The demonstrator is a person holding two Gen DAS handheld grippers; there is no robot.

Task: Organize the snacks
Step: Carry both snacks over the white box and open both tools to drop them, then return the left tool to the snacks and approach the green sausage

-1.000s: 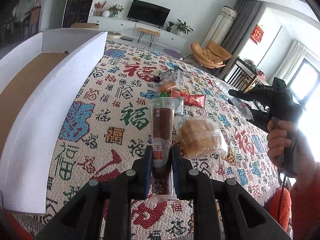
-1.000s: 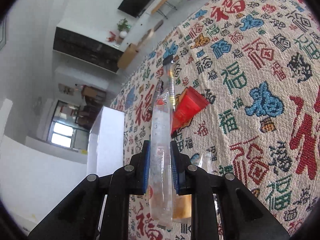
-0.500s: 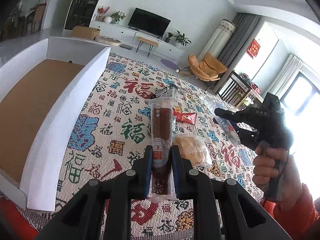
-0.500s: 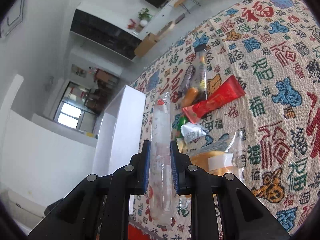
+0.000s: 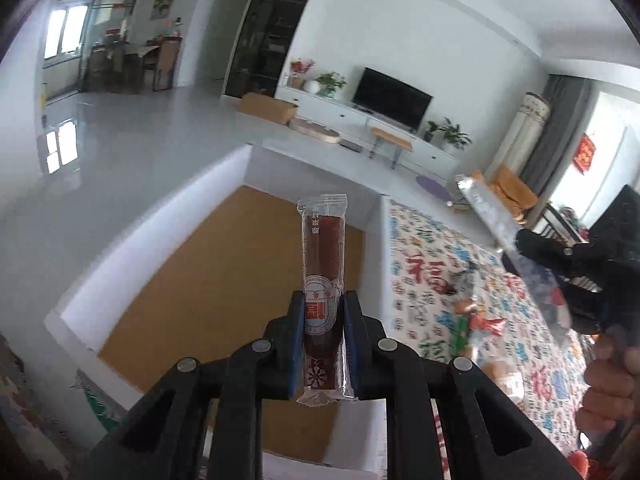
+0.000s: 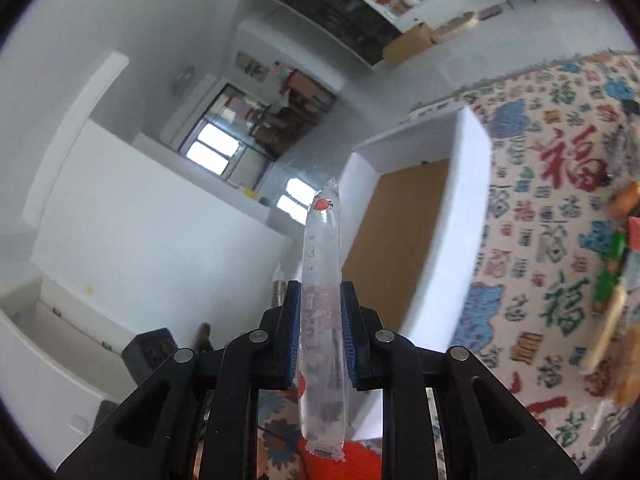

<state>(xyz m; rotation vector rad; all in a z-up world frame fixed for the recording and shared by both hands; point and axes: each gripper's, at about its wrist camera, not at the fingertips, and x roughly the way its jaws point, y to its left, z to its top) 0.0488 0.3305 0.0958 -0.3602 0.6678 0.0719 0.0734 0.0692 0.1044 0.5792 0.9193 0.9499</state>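
Observation:
My left gripper [image 5: 322, 312] is shut on a dark brown snack bar [image 5: 323, 256] in a clear wrapper, held upright over the brown floor of the white-walled cardboard box [image 5: 208, 280]. My right gripper [image 6: 320, 304] is shut on a long clear snack packet [image 6: 322, 264] with a red mark at its tip, pointing toward the same box [image 6: 404, 240]. In the left wrist view the right gripper [image 5: 520, 248] shows at the right edge with that clear packet [image 5: 488, 212], held by a person's hand [image 5: 612, 388]. Several other snacks [image 5: 480, 324] lie on the patterned cloth.
The patterned tablecloth [image 5: 424, 280] with large characters covers the table right of the box. A bread packet [image 5: 504, 376] lies near the front. A TV [image 5: 392, 98], cabinet and chair stand far behind. In the right wrist view snacks [image 6: 616, 264] lie blurred at the right edge.
Both grippers swung left and rose, from over the snack pile on the cloth to the box. Each still holds its snack; the left one now hangs above the box floor.

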